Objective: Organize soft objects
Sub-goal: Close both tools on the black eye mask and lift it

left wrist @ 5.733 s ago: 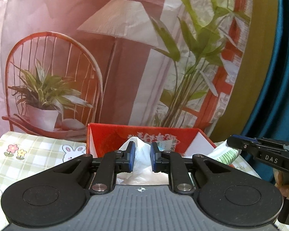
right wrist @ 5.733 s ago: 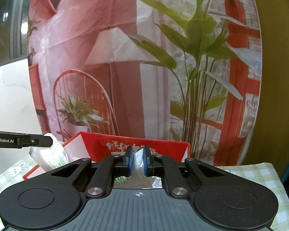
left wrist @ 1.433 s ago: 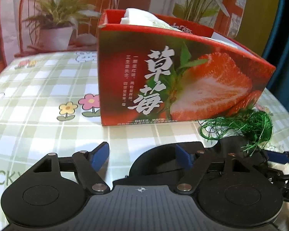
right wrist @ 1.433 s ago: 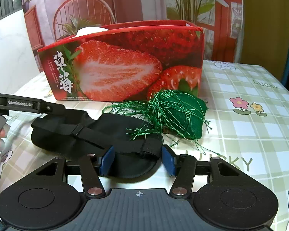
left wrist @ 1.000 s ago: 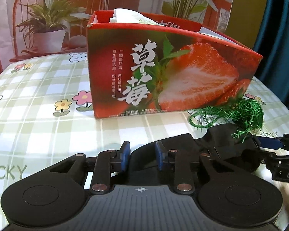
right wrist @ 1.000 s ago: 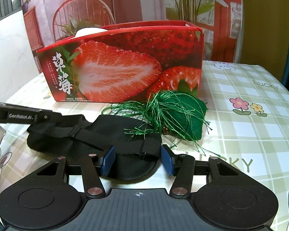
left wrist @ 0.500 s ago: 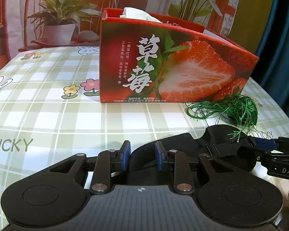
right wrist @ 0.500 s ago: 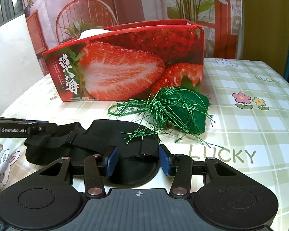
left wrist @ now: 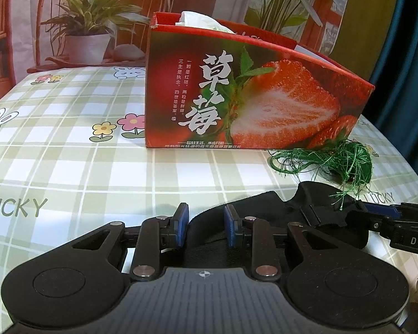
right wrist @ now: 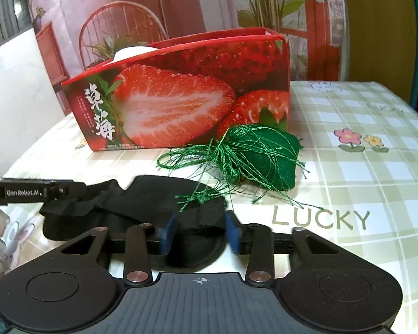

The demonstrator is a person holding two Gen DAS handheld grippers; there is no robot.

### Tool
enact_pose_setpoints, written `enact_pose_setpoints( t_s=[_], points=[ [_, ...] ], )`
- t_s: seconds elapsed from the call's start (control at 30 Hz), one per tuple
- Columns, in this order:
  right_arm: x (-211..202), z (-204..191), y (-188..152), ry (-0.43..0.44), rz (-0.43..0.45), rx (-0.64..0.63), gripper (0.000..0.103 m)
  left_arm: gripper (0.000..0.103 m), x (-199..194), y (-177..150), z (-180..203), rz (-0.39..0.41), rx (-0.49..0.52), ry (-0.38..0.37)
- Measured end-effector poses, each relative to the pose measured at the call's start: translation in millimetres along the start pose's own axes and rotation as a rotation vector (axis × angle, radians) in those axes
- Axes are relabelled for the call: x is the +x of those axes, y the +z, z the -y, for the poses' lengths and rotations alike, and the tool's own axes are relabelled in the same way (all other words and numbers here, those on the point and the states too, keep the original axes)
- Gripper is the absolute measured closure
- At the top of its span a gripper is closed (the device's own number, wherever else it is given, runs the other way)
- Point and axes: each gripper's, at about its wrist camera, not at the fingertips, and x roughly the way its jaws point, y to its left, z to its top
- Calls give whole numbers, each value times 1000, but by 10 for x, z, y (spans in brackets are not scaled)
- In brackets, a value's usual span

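Observation:
A black eye mask (left wrist: 264, 206) with a strap lies on the checked tablecloth in front of the strawberry box (left wrist: 264, 105). My left gripper (left wrist: 206, 228) is shut on its left end. My right gripper (right wrist: 200, 233) is closing on the strap at the mask's (right wrist: 164, 192) right end, and its blue pads touch the strap's edges. Each gripper shows side-on in the other's view: the right gripper (left wrist: 381, 217), the left gripper (right wrist: 55, 192). A green tasselled pouch (right wrist: 267, 158) lies beside the mask, its threads trailing over it.
The open red box (right wrist: 181, 105) holds white tissue (left wrist: 200, 21) at one end. The green pouch (left wrist: 348, 158) sits against the box's front corner. A printed backdrop of plants and a chair hangs behind the tablecloth (left wrist: 69, 153). A hand's edge shows at the far left of the right wrist view.
Both grippers came down from over the box to the mask. The left jaws closed on it about a second ago and have held since. The right jaws have narrowed around the strap.

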Motion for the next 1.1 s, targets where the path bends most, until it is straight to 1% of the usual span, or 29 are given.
enact_pose_setpoints(
  t_s=[0.13, 0.17, 0.2, 0.27, 0.33, 0.37, 0.4, 0.53, 0.67, 0.8, 0.9, 1.0, 1.1],
  points=[
    [-23, -9, 2, 12, 15, 3, 72, 74, 3, 0, 3, 1, -1, -1],
    [-33, -13, 7, 12, 20, -1, 75, 74, 2, 2, 1, 2, -4, -2],
    [-36, -17, 10, 9, 21, -6, 81, 76, 1, 0, -1, 3, -7, -2],
    [-44, -15, 19, 7, 22, -10, 90, 80, -11, -3, -13, 3, -13, 1],
    [-63, -18, 36, 18, 26, -8, 93, 85, -40, -9, -16, 10, -15, 0],
    [-78, -28, 48, 21, 31, -10, 94, 89, -60, -8, -12, 17, -11, 2],
    [-96, -40, 66, 24, 41, -15, 94, 102, -85, -2, -7, 28, -9, 7],
    [-185, -121, 146, 59, 76, -49, 96, 102, -197, 60, 37, 75, 6, -7],
    [-250, -233, 225, 73, 102, -100, 97, 102, -290, 93, 113, 109, 32, -24],
    [-290, -257, 269, 71, 112, -107, 97, 102, -306, 94, 77, 111, 2, -27],
    [-296, -227, 250, 57, 104, -89, 97, 102, -326, 89, 18, 116, -28, -20],
    [-293, -187, 219, 47, 96, -69, 97, 102, -360, 99, -6, 121, -39, -17],
    [-286, -181, 192, 41, 91, -62, 97, 102, -358, 105, -36, 101, -64, -27]
  ],
)
